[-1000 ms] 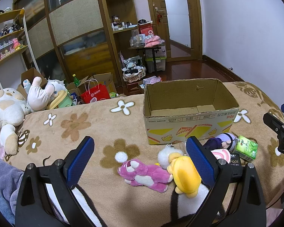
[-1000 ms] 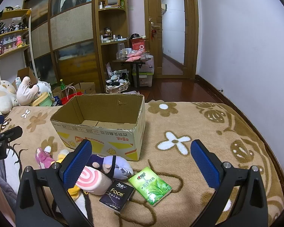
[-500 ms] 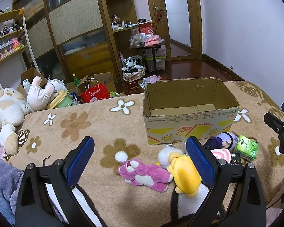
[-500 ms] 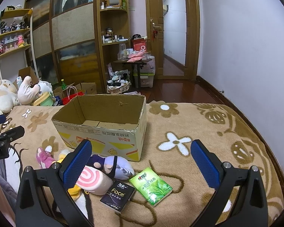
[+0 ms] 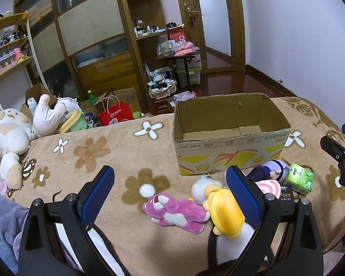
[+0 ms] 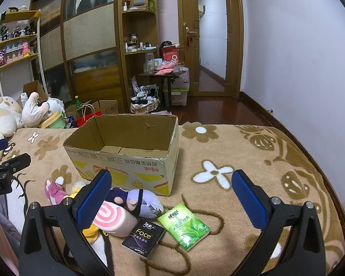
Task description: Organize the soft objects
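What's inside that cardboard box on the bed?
The cardboard box looks empty: only its bare bottom flaps show. The near wall hides the front strip of the floor, so something small and flat there would not be seen.

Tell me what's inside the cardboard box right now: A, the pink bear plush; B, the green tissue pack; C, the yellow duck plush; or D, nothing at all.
D: the cardboard box shows only its bare bottom flaps, while the pink bear plush, yellow duck plush and green tissue pack all lie on the blanket in front of it.
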